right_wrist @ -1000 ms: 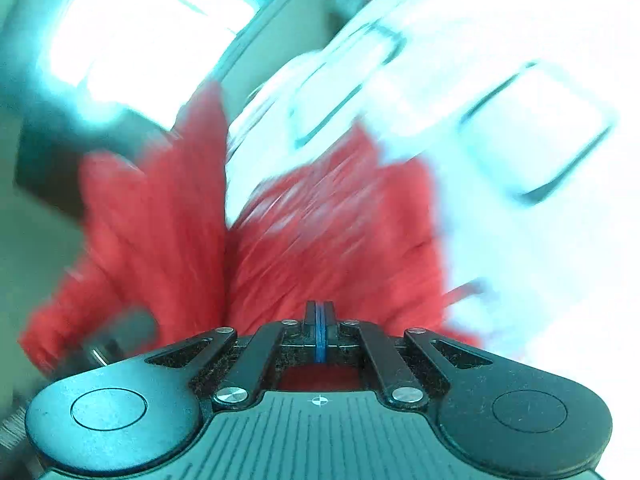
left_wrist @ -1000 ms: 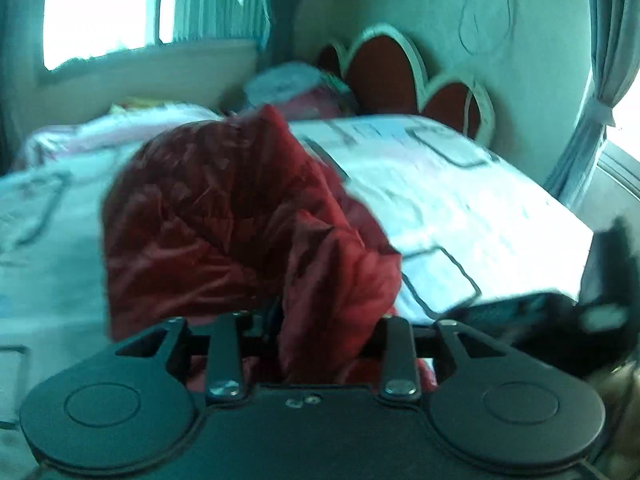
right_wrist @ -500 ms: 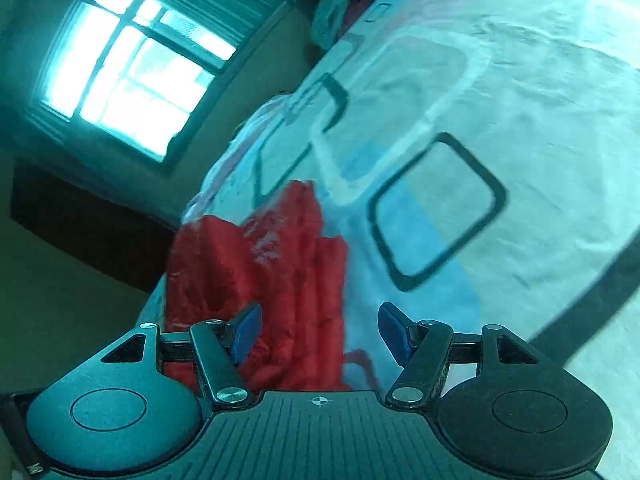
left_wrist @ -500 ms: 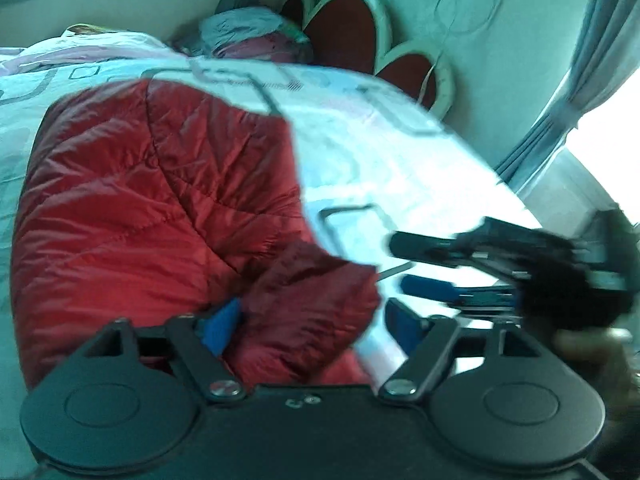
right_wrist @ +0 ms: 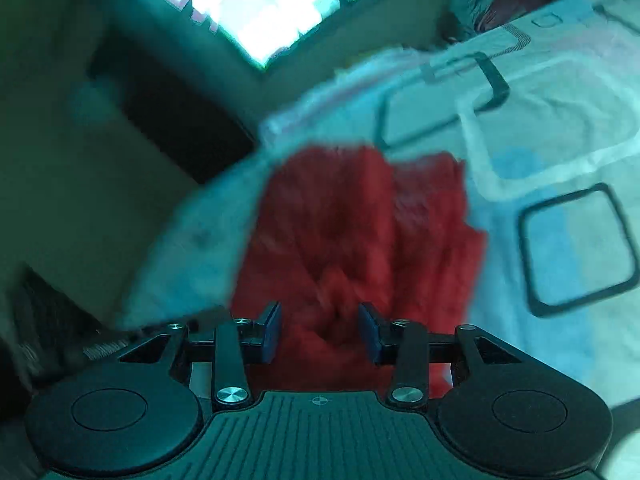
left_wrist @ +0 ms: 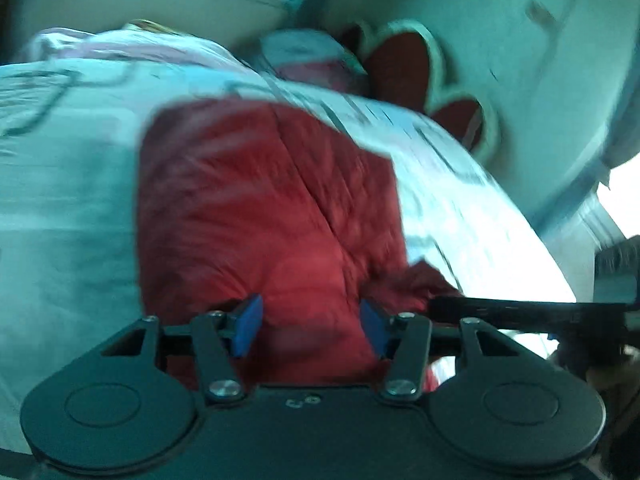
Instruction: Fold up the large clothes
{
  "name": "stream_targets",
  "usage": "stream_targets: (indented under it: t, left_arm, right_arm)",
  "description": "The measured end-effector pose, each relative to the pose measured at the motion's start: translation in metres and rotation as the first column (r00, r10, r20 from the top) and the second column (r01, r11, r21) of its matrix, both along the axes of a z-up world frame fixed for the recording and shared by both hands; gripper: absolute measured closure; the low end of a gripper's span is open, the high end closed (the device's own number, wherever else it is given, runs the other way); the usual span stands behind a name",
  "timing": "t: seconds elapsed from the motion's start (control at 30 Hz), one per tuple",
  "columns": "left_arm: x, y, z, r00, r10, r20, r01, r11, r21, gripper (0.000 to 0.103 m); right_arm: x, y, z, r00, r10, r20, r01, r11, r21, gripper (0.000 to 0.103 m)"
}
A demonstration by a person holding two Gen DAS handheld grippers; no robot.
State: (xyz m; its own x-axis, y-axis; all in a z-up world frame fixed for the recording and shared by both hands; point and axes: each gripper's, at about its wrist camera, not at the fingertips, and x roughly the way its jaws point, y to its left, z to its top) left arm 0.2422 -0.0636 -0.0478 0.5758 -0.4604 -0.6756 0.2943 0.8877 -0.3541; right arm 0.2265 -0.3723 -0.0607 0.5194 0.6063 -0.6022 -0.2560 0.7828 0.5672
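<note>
- Two grippers, left gripper [left_wrist: 310,328] and right gripper [right_wrist: 319,333], both spread wide, holding nothing.
- red jacket [left_wrist: 264,216] flat on bed [left_wrist: 68,208], directly ahead of both, long axis running away.
- Neither clearly nearer.

One red jacket [left_wrist: 260,208] lies on one bed [left_wrist: 68,200]. Two grippers show, left gripper [left_wrist: 310,326] and right gripper [right_wrist: 319,332], each with two blue-padded fingers [left_wrist: 248,324]. One window [right_wrist: 256,0] shows.
</note>
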Motion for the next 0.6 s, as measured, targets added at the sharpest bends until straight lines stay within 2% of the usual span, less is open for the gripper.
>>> stream_targets:
  t: [0.03,0.07,0.13,0.2,0.23,0.3,0.33,0.37,0.4,0.5,0.6]
  left_arm:
    - [-0.004,0.000,-0.006,1.000,-0.020,-0.001,0.020,1.000,0.006,0.051]
    - [-0.005,-0.002,-0.013,0.999,-0.034,-0.003,0.034,0.999,0.014,0.051]
    - [-0.009,-0.009,-0.027,0.999,-0.053,-0.014,0.053,0.998,0.025,0.051]
    - [-0.007,-0.014,-0.030,0.997,-0.073,-0.019,0.074,0.997,0.036,0.051]
    - [-0.007,-0.015,-0.024,0.995,-0.094,-0.014,0.095,0.995,0.038,0.051]
    - [-0.009,-0.005,-0.005,0.992,-0.120,0.033,0.120,0.992,-0.023,0.051]
    - [-0.008,0.004,0.005,0.991,-0.116,0.070,0.119,0.992,-0.051,0.051]
    - [-0.003,0.013,0.012,0.990,-0.103,0.100,0.109,0.992,-0.062,0.051]
    - [0.003,0.024,0.018,0.988,-0.080,0.130,0.089,0.994,-0.064,0.051]
    - [0.035,0.056,0.023,0.987,0.004,0.162,0.006,0.998,-0.061,0.051]
    - [0.075,0.076,0.021,0.986,0.061,0.156,-0.046,0.994,-0.098,0.051]
  right_arm:
    - [-0.004,0.003,-0.007,1.000,-0.002,-0.018,0.001,0.999,-0.046,0.063]
    - [-0.008,0.006,-0.015,0.999,-0.007,-0.042,0.004,0.996,-0.086,0.070]
    - [-0.015,0.011,-0.034,0.996,-0.026,-0.090,0.013,0.991,-0.136,0.071]
    - [-0.019,0.011,-0.044,0.992,-0.042,-0.123,0.023,0.989,-0.147,0.071]
    - [-0.022,0.008,-0.040,0.992,-0.058,-0.112,0.042,0.989,-0.139,0.071]
    - [-0.028,0.001,-0.021,0.992,-0.115,-0.044,0.108,0.985,-0.132,0.070]
    - [-0.028,-0.002,-0.011,0.991,-0.136,-0.010,0.134,0.982,-0.135,0.063]
    - [-0.026,-0.005,-0.002,0.987,-0.156,0.025,0.158,0.978,-0.140,0.045]
    - [-0.022,-0.006,0.008,0.984,-0.167,0.065,0.175,0.976,-0.133,0.040]
    - [0.008,-0.007,0.023,0.974,-0.194,0.116,0.206,0.973,-0.102,0.040]
    - [0.046,0.002,0.034,0.972,-0.190,0.140,0.202,0.977,-0.074,0.041]
